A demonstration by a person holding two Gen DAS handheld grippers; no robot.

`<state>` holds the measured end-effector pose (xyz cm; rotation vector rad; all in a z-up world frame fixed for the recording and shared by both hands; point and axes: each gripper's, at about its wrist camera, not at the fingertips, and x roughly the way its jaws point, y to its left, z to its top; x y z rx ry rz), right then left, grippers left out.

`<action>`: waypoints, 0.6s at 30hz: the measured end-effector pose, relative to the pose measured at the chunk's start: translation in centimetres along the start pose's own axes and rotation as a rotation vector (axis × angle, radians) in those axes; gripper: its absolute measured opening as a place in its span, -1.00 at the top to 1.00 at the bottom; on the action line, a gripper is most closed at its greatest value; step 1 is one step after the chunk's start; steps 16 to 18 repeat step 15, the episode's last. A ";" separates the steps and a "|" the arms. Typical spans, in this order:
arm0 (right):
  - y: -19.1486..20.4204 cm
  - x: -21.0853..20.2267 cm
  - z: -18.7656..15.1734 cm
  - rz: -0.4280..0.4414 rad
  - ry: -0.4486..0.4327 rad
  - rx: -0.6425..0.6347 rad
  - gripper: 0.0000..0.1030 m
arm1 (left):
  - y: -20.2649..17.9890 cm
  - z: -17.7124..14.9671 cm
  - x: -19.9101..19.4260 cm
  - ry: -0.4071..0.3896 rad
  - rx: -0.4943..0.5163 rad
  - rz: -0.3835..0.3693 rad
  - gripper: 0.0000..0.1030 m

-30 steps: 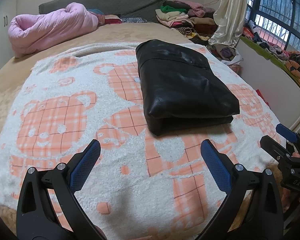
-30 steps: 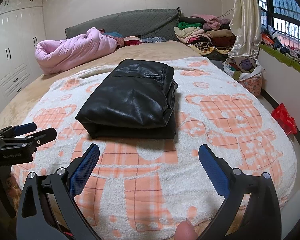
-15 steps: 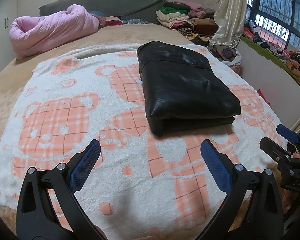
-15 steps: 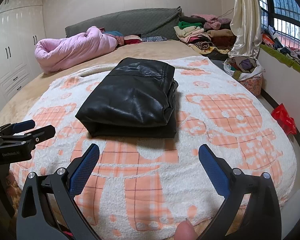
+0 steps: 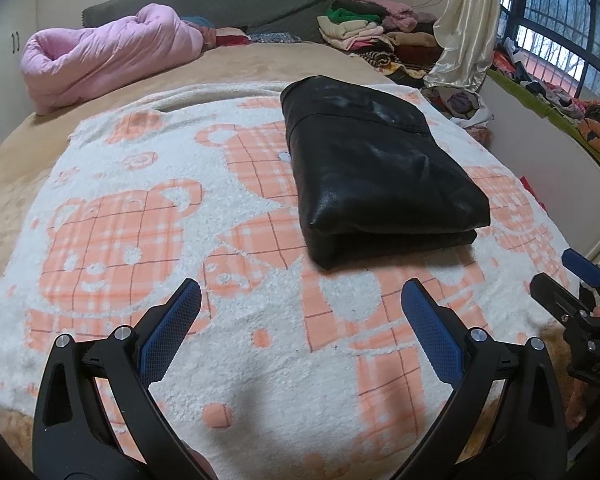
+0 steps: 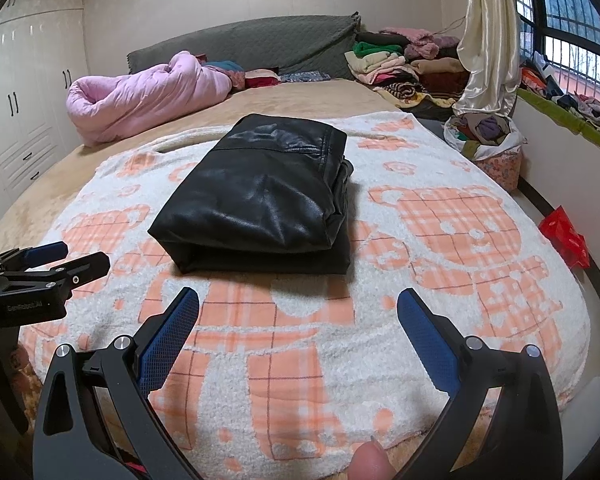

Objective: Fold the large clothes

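Observation:
A black leather garment lies folded into a thick rectangle on a white and orange bear-print blanket spread over the bed. It also shows in the right wrist view. My left gripper is open and empty, hovering over the blanket near its front edge, short of the garment. My right gripper is open and empty, also short of the garment. Each gripper shows at the edge of the other's view: the right one and the left one.
A rolled pink quilt lies at the back left of the bed. Stacked clothes sit at the back right beside a curtain. A basket of clothes and a red bag are on the floor to the right.
Both grippers have drifted slightly; the garment sits a little lower and nearer in the left view. Nothing was grasped or released.

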<state>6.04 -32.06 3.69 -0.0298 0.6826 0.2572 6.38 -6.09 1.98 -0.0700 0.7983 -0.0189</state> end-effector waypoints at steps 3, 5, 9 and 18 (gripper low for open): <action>-0.3 -0.2 -0.1 -0.005 -0.001 0.010 -0.92 | 0.0 0.0 0.0 -0.006 0.003 0.011 -0.82; -0.6 -0.4 -0.1 -0.011 -0.006 0.018 -0.92 | 0.1 0.0 0.0 -0.003 0.001 0.006 -0.82; -1.7 -1.0 0.0 -0.026 -0.020 0.050 -0.92 | 0.6 0.0 0.3 0.014 -0.019 -0.003 -0.82; -4.8 -2.2 -0.6 -0.093 -0.034 0.122 -0.92 | 1.3 -0.1 0.9 0.037 -0.044 -0.001 -0.82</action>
